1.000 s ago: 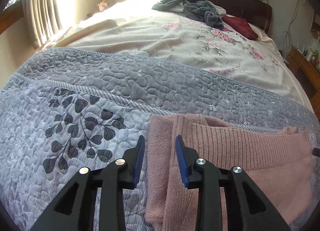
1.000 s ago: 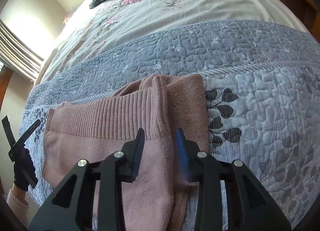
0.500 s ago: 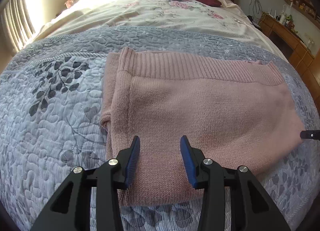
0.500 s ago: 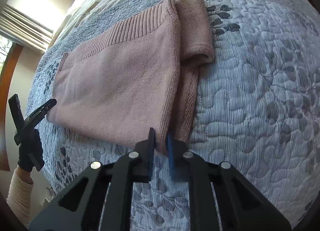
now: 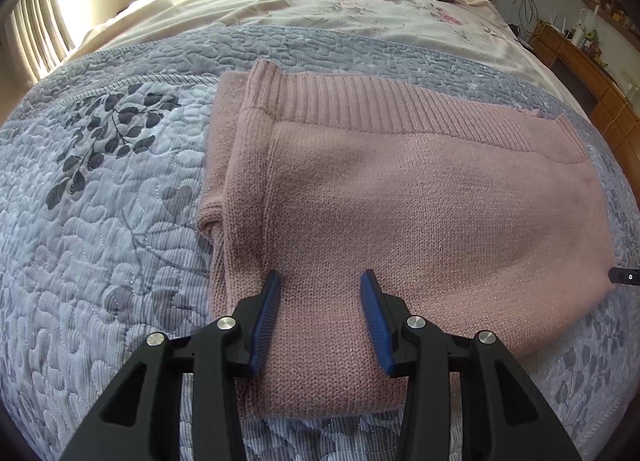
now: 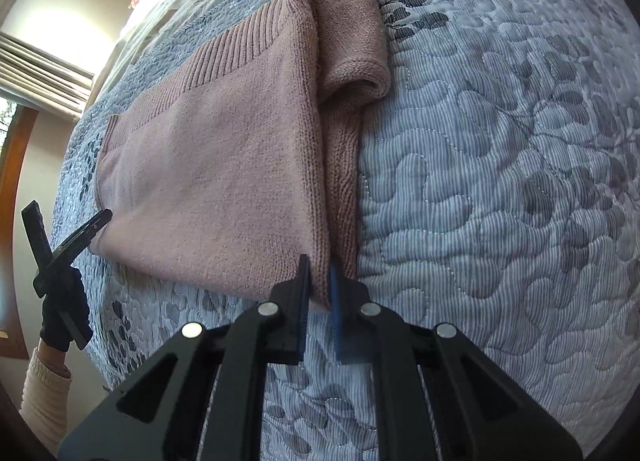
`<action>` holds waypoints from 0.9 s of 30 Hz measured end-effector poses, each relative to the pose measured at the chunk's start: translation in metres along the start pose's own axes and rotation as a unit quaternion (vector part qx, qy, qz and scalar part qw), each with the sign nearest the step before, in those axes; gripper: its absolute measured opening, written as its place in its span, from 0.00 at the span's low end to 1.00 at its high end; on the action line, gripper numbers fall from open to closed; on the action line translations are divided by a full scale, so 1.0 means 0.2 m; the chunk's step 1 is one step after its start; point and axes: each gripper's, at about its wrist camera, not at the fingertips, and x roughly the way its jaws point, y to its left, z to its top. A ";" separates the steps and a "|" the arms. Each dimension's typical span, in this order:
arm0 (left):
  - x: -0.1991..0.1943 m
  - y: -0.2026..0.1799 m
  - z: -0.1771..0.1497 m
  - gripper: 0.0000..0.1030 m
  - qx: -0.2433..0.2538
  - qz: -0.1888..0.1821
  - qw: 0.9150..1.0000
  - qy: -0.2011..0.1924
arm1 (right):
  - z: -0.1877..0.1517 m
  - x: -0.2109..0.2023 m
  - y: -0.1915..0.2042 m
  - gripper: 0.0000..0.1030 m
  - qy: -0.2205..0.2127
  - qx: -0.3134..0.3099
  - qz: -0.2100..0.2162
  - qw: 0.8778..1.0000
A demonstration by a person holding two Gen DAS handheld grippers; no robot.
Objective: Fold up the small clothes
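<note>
While a second ago both grippers sat low at the far ribbed hem, they have since drawn back toward the near edge of the bed [image 5: 100, 261], and the whole pink sweater [image 5: 400, 201] now shows. It lies flat across the grey quilted cover near the bed's foot, one sleeve [image 6: 352, 41] folded alongside its right edge. This suggests a fold has been laid and the next is starting. The left gripper [image 5: 320, 301] hovers over the near edge, jaws spread, holding nothing. The right gripper [image 6: 319, 285] has closed, pinching the sweater's near right corner. No brand, label or writing can be read.
</note>
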 end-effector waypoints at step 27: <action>0.15 -0.11 0.31 0.42 -0.024 -0.040 0.999 -0.003 | 0.51 0.07 -0.17 0.69 -0.038 0.052 0.062 0.996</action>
